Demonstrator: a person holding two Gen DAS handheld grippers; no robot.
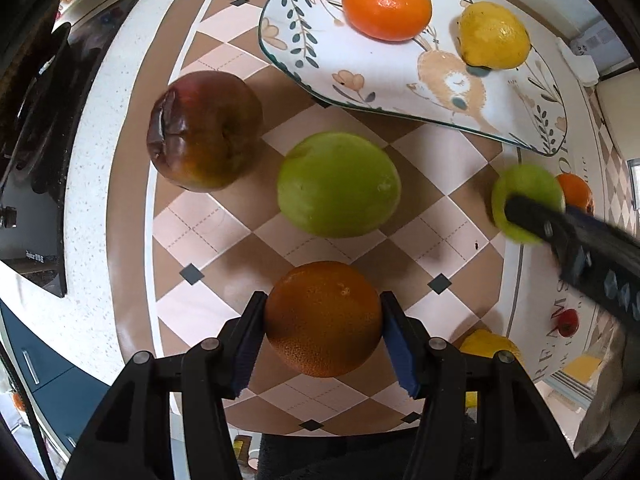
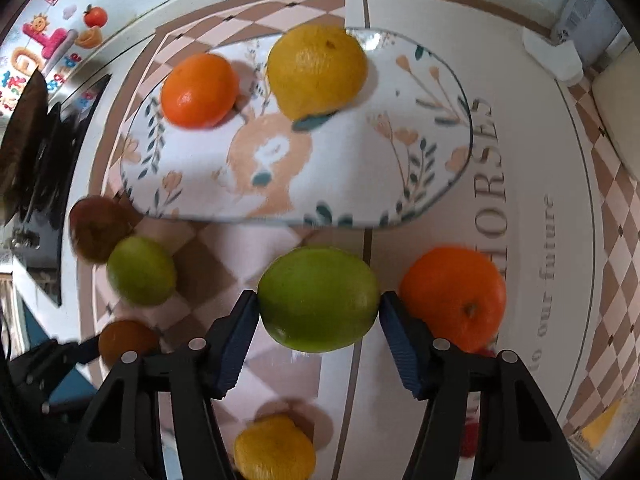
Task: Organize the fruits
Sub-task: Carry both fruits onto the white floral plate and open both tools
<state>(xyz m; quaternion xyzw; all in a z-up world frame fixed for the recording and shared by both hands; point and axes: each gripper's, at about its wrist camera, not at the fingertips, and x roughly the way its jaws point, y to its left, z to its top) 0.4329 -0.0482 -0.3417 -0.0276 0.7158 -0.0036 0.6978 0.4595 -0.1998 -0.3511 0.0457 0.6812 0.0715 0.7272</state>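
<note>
My left gripper [image 1: 323,316] is shut on a dark orange [image 1: 323,318] just above the checkered mat. My right gripper [image 2: 318,304] is shut on a green fruit [image 2: 318,298], which also shows in the left wrist view [image 1: 524,190] behind the right gripper's fingers [image 1: 532,216]. The floral plate [image 1: 384,76], also in the right wrist view [image 2: 360,168], holds a bright orange [image 1: 386,4] and a yellow lemon [image 1: 494,36]. A larger green fruit [image 1: 338,184] and a bruised red apple [image 1: 204,130] lie on the mat between the left gripper and the plate.
An orange [image 2: 454,296] lies right of my right gripper and a yellow lemon [image 2: 274,450] lies below it. A black stove top [image 1: 44,128] sits at the left on the speckled white counter [image 1: 100,184]. A wall with stickers [image 2: 52,40] stands at the back left.
</note>
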